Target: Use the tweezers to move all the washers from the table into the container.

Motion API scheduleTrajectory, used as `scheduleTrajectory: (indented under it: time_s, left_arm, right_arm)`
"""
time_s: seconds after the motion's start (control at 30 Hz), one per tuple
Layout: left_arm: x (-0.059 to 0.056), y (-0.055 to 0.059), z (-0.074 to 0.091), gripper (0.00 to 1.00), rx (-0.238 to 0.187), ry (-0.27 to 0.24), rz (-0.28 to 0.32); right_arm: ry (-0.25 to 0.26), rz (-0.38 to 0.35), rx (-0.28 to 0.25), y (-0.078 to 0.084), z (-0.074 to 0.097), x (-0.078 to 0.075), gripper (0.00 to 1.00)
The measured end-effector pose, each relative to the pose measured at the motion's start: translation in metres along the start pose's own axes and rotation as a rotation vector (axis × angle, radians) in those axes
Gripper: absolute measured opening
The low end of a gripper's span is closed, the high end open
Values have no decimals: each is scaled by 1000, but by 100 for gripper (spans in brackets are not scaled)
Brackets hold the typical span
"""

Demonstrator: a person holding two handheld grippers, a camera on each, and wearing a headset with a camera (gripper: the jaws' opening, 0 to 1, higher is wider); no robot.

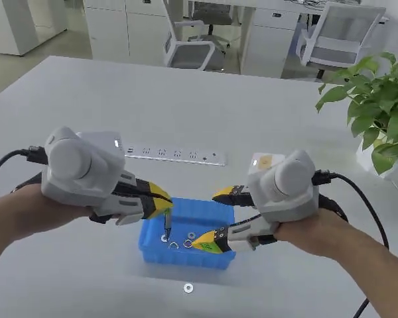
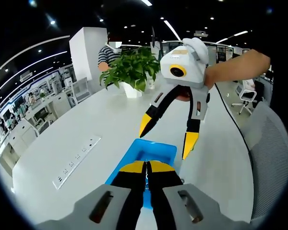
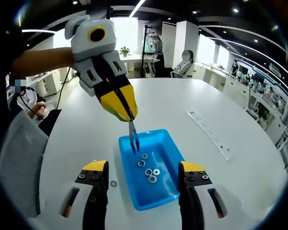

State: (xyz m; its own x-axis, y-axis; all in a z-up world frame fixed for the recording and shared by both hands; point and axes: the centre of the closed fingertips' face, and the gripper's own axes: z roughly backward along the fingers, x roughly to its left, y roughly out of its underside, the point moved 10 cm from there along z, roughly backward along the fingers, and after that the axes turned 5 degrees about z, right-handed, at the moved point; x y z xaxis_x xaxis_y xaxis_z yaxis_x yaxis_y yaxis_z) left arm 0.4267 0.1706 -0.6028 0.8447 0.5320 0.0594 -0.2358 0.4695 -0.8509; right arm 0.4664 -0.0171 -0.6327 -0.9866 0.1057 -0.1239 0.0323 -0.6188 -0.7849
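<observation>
Blue plastic container [image 1: 220, 260]: sits on the table [image 1: 86, 119] near its near edge, about midway along. Five washers [image 3: 152, 178] counted on its floor.
Left gripper [image 1: 160, 199]: jaws together, clamped on the tweezers [image 3: 133, 134]. The tweezer tips point down inside the container, at its left end. Whether the tips hold a washer is too small to tell.
Right gripper [image 1: 212, 220]: jaws wide apart and holding nothing. It hovers at the container's right end.
Stray washer [image 1: 188, 287]: one seen, lying flat on the table just beside the container's near wall, between that wall and the table's near edge.
Step (judged): drop-off into the container. Task looks close to done, with one washer visible outside.
Next move (judged): lift the tweezers over the near wall, lower the tips onto the stray washer, and pinch it across the rim or through the hole. Thin flat metal on a smooth top is likely to slide or flip out of the tips.
In the way: the container's near wall stands between the tips and the stray washer. The right gripper is close by and could crowd the route.
Surroundings: power strip [image 1: 176, 154] lies beyond the container's far wall, well apart. Potted plant [image 1: 378, 112] at the right edge. Office chairs [image 1: 192, 40] past the far edge.
</observation>
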Motion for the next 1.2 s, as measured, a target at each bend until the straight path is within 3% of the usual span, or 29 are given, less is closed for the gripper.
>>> scheduleTrajectory:
  time_s: [0.67, 1.2]
  left_arm:
    - [-19, -12, 8, 5, -13, 27, -4]
    - [-31, -14, 4, 5, -24, 71, -2]
  right_arm:
    - [118, -65, -24, 24, 37, 26, 73]
    - [164, -121, -32, 46, 46, 42, 88]
